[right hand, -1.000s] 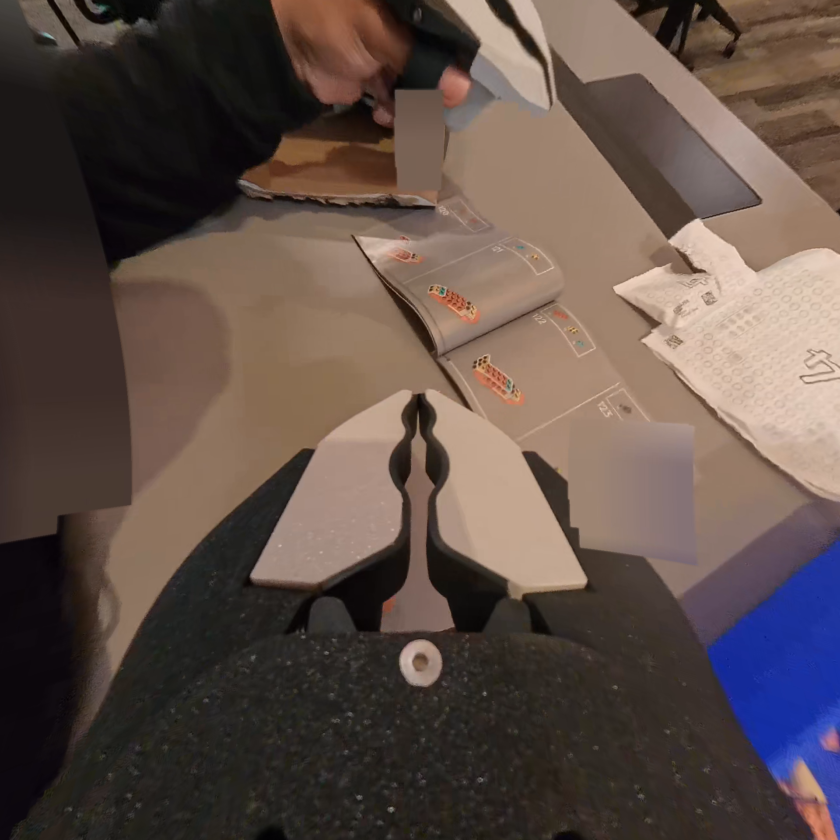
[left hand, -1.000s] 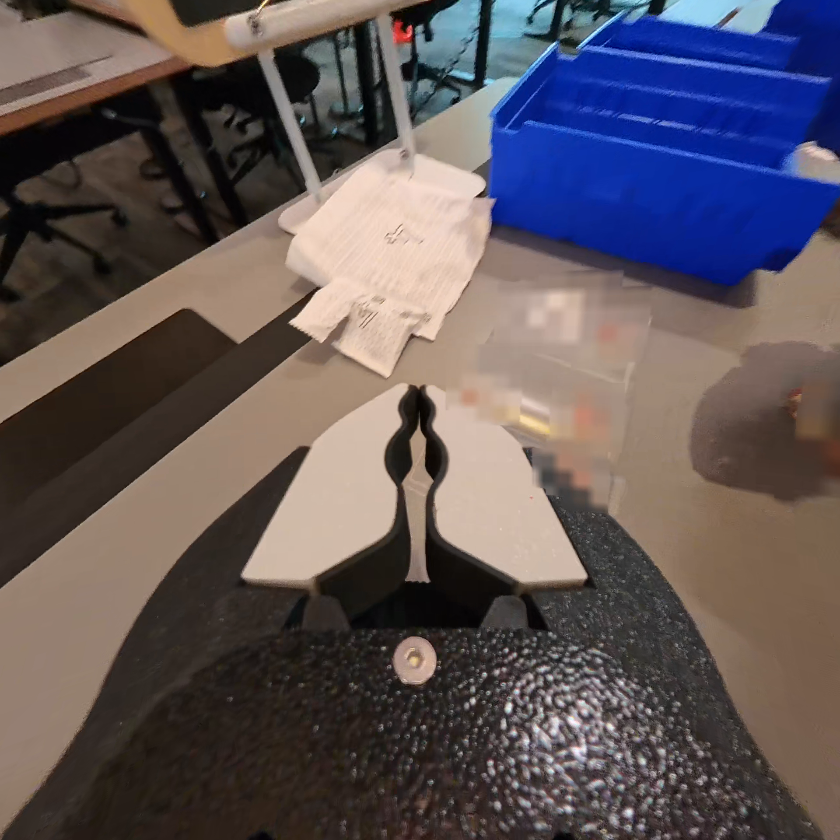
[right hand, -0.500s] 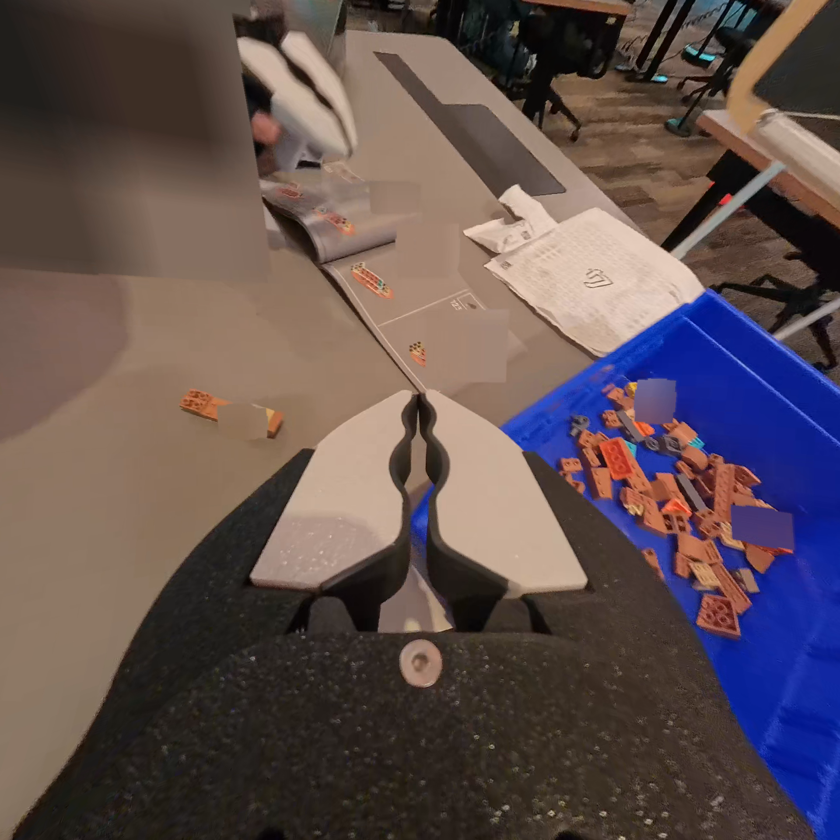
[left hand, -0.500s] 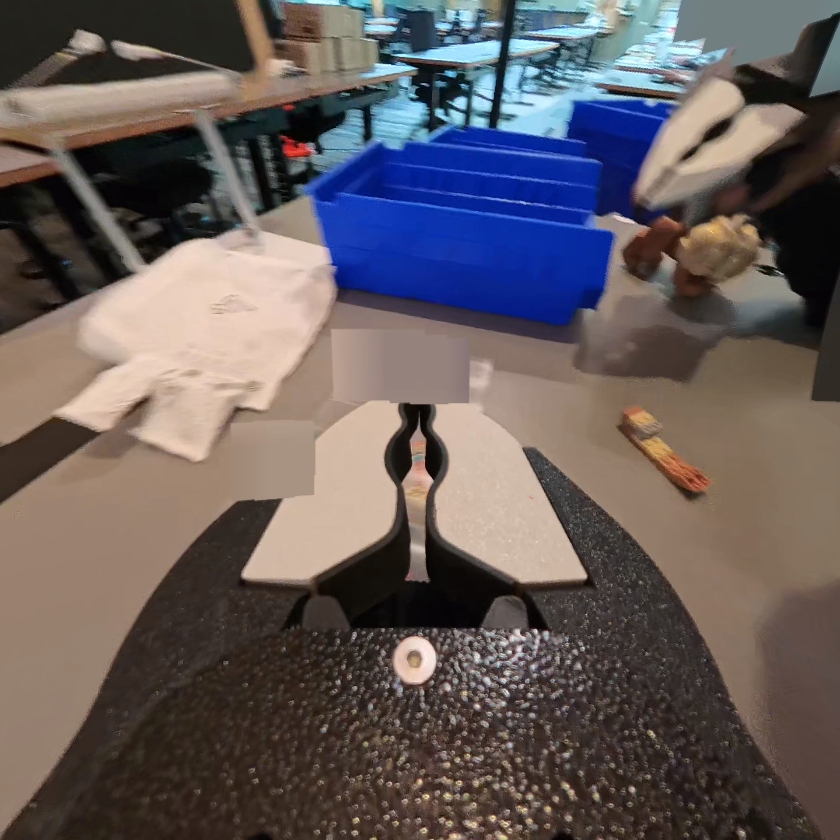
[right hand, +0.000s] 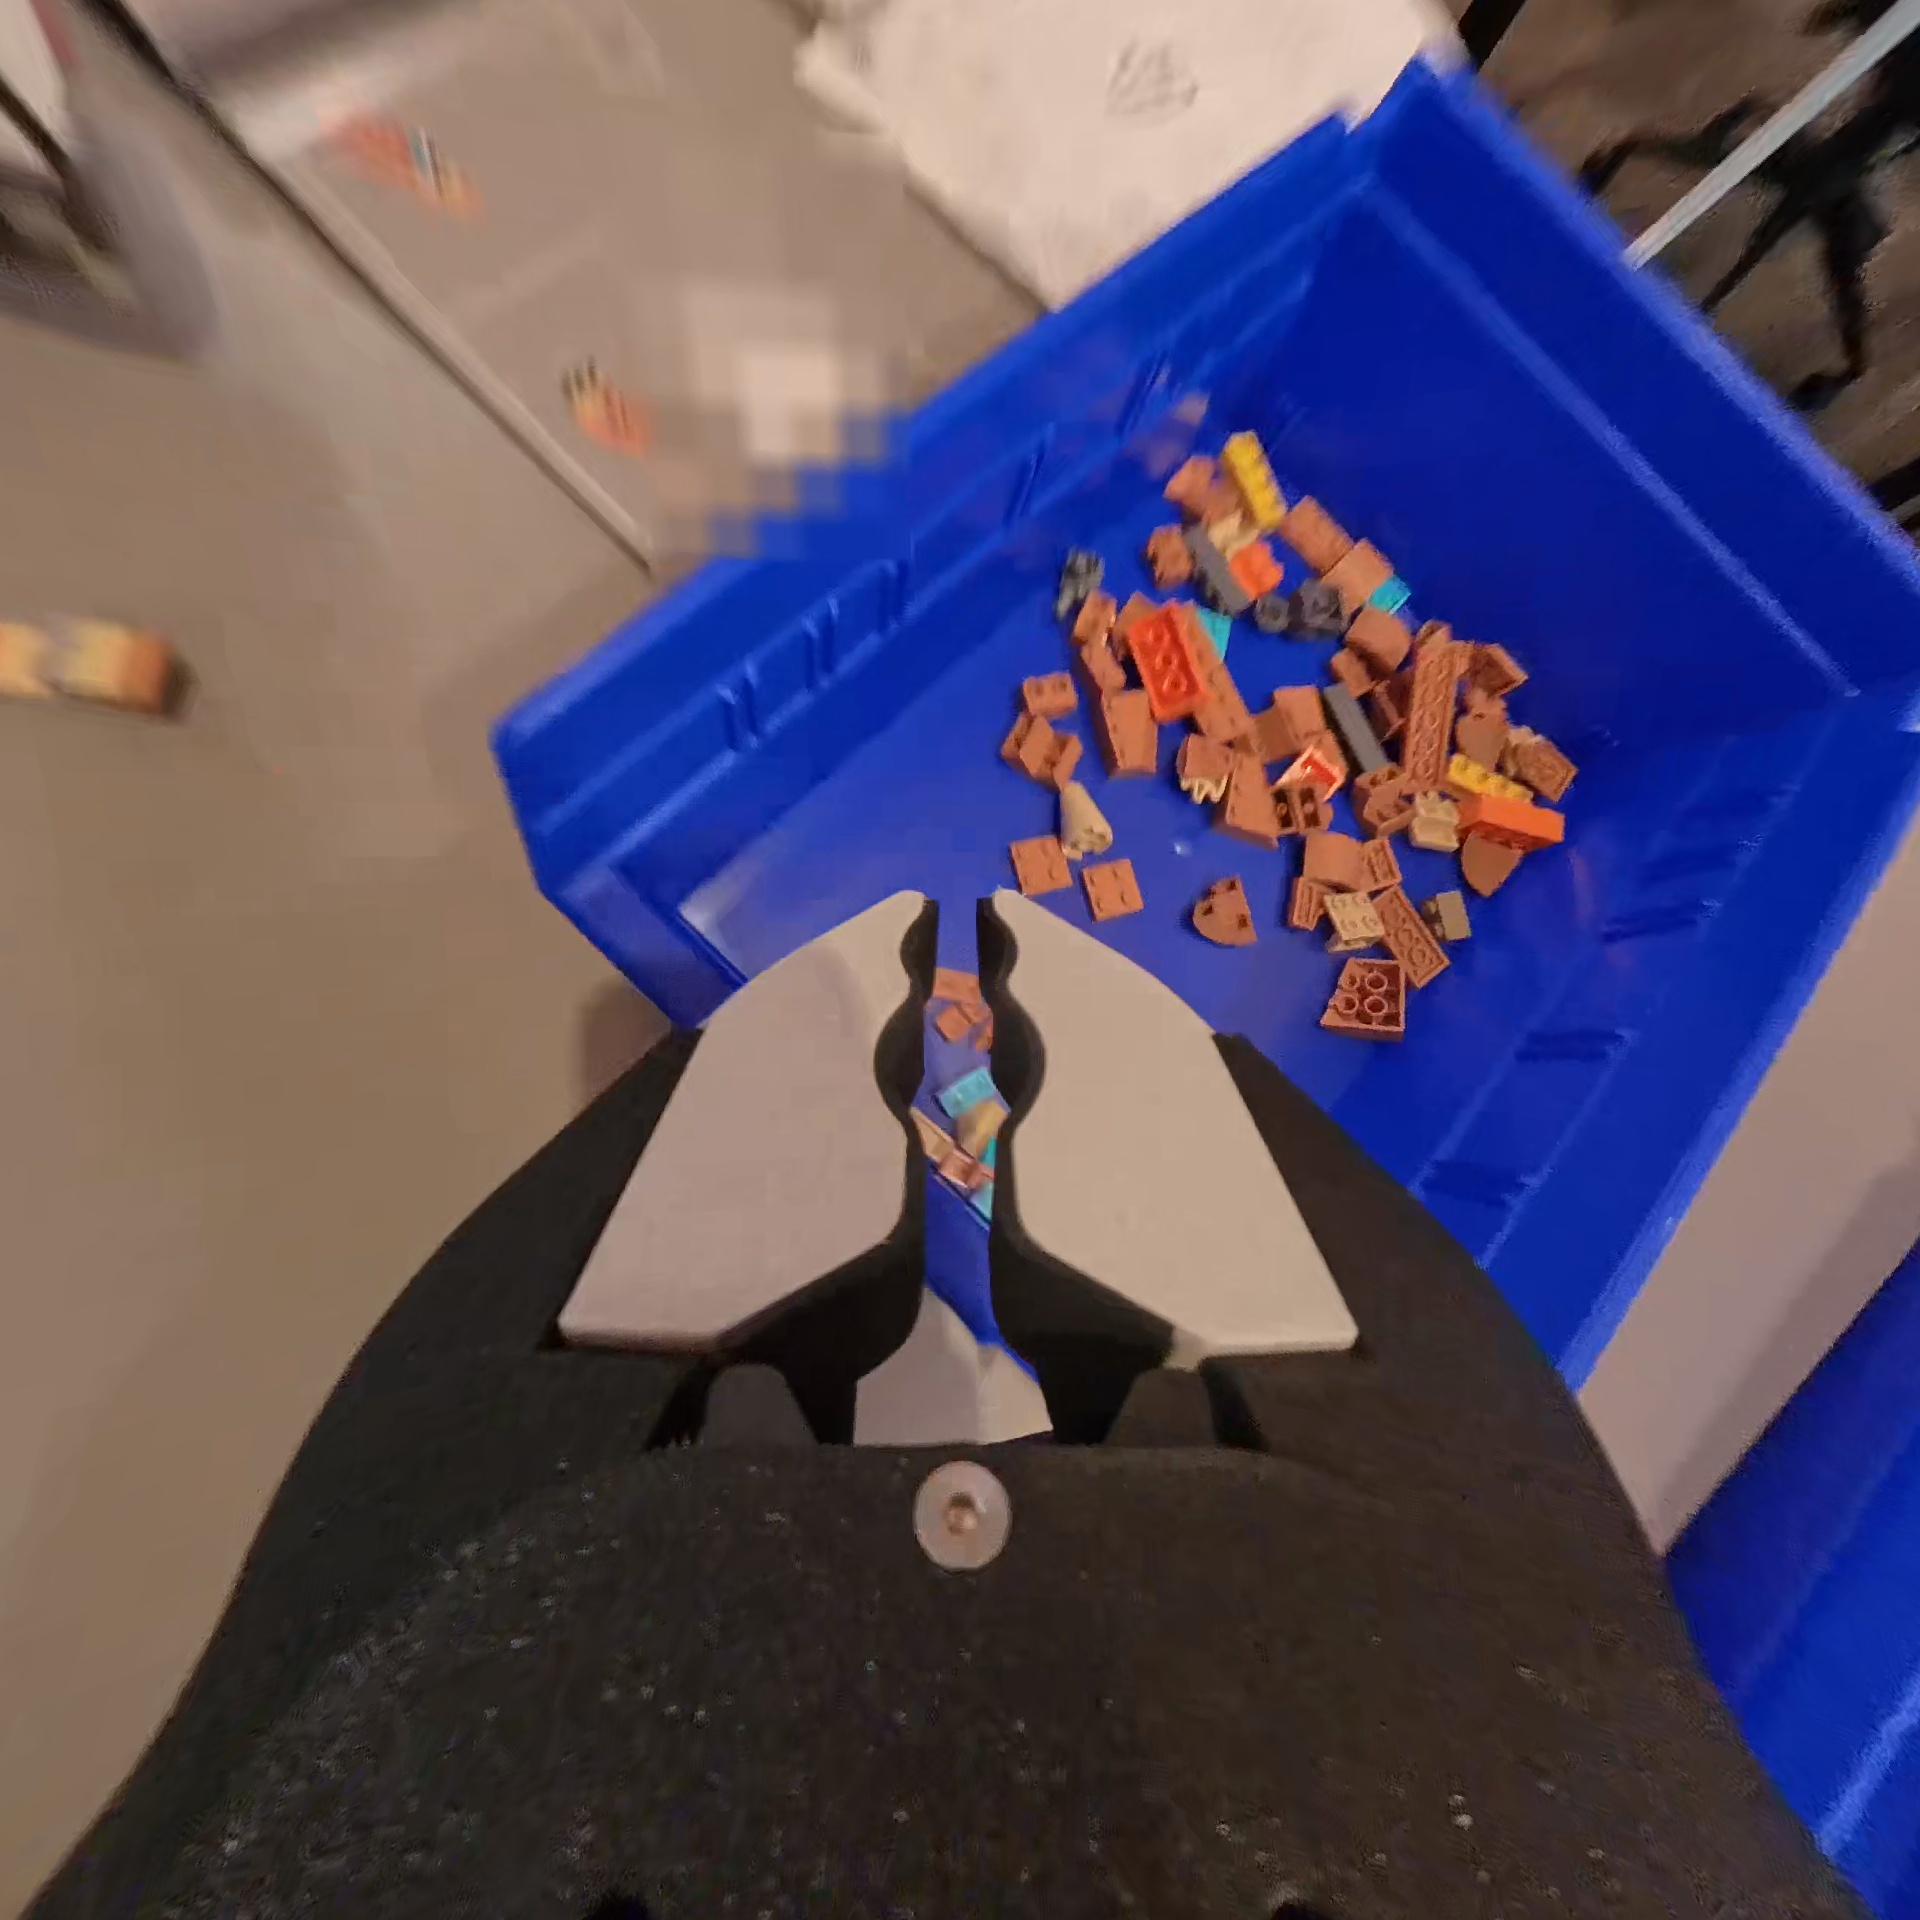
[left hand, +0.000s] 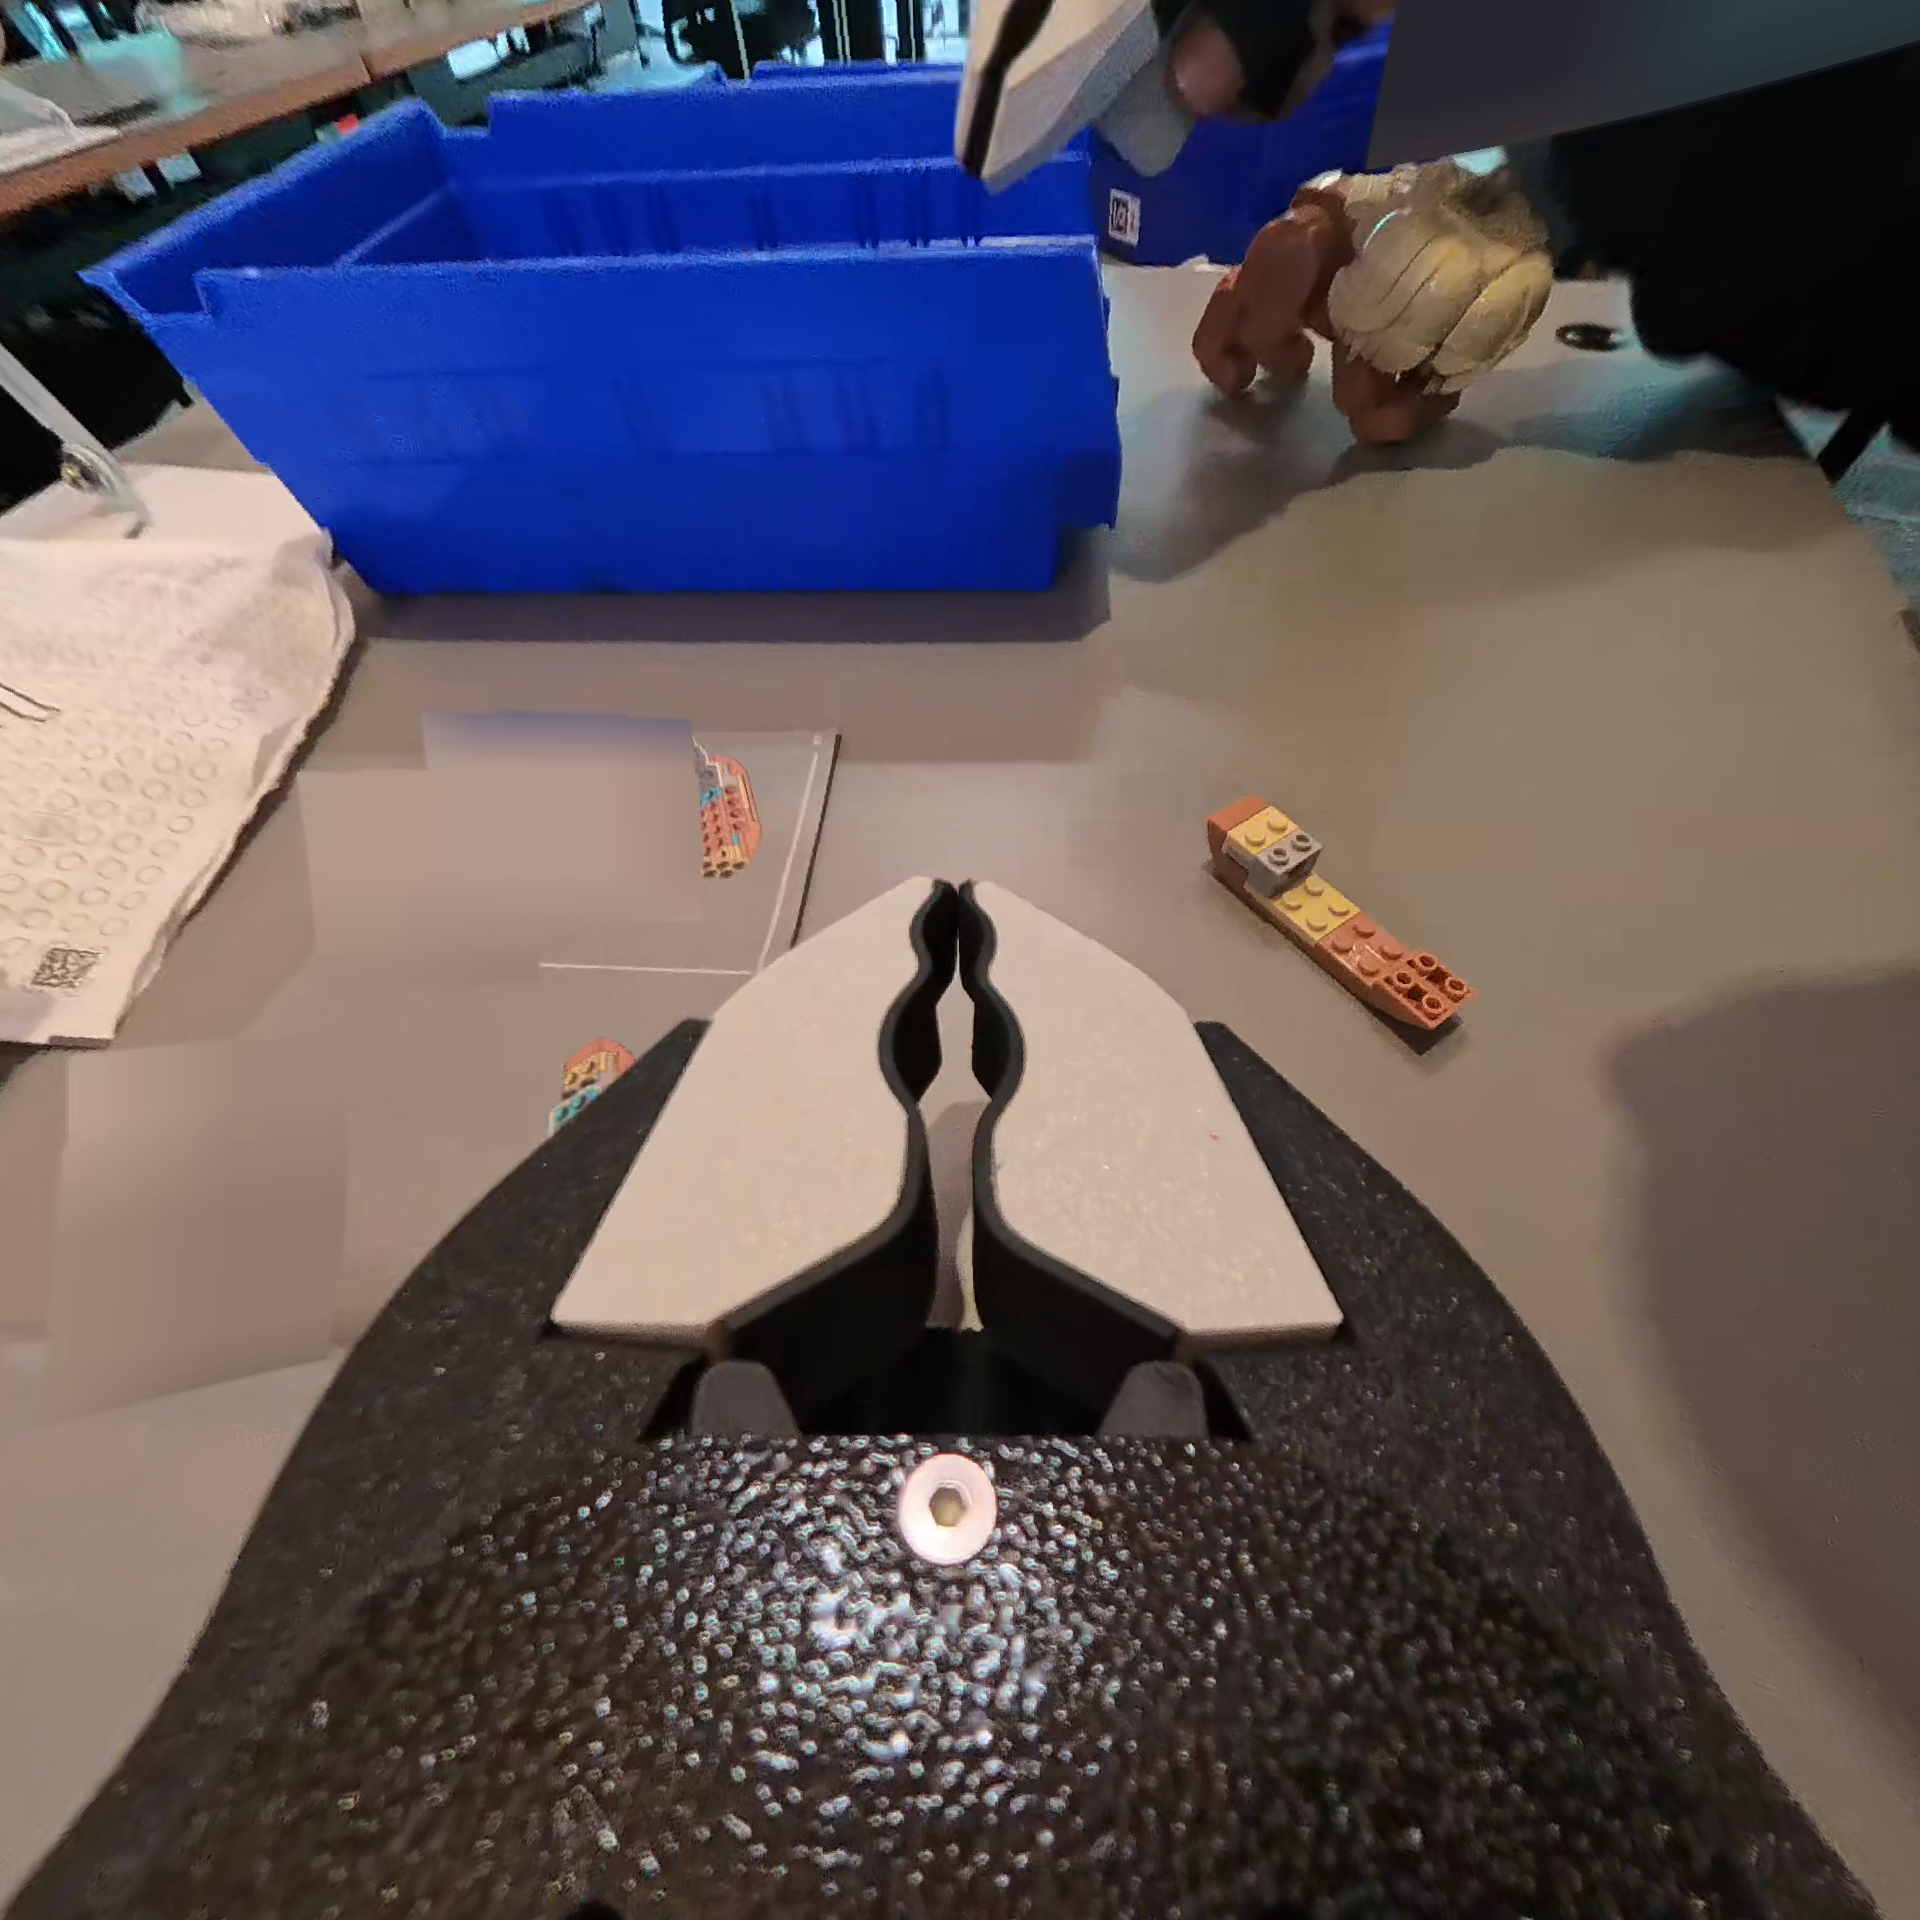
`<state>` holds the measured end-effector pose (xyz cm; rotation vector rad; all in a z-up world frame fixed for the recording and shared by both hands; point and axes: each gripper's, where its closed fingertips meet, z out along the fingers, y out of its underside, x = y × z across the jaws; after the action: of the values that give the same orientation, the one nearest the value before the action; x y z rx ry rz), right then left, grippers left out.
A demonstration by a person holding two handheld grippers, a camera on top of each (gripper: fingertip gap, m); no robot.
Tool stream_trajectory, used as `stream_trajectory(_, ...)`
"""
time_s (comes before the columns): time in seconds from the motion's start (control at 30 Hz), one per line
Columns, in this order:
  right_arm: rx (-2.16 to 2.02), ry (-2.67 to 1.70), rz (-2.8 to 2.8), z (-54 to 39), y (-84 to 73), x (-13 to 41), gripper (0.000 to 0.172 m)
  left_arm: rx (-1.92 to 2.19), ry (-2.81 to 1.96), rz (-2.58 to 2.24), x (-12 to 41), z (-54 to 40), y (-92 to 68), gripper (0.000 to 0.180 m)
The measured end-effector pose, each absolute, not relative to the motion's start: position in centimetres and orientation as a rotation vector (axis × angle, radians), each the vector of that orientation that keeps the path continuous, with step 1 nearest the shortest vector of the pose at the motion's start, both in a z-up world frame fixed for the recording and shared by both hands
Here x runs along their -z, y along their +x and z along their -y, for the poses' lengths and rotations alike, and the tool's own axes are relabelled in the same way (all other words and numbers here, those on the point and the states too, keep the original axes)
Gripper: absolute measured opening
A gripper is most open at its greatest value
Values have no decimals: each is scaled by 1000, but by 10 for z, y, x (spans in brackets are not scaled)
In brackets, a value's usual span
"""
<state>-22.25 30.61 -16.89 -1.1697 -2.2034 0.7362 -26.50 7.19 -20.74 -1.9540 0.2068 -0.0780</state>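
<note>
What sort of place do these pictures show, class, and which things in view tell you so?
Probably a shared workshop or lab set up for toy-brick building: a grey table bearing a blue bin of loose bricks, an open instruction booklet, and more long tables behind.

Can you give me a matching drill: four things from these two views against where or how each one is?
Things:
1. left gripper
2. right gripper
3. brick strip
4. loose bricks

Places or states:
A. lying alone on the grey table
B. piled inside the blue bin
C. fingertips together, nothing between
D. fingertips slightly apart, over the bin's near end

Pairs: 1-C, 2-D, 3-A, 4-B
</note>
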Motion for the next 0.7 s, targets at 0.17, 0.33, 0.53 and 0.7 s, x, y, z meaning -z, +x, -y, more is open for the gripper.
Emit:
stream_trajectory(0.17, -350, -1040, 2526, -333, -250, 213, 20, 39, -1990, -257, 214, -68, -259, 0)
stream_trajectory(0.33, -235, -1005, 2649, -348, -273, 242, 25, -1, -2020, -285, 219, -65, -261, 0)
stream_trajectory(0.53, -222, -1021, 2705, -350, -279, 253, 25, 0, -2015, -282, 218, -61, -263, 0)
stream_trajectory(0.7, -167, -1100, 2766, -352, -280, 263, 23, -8, -2017, -285, 219, -60, -264, 0)
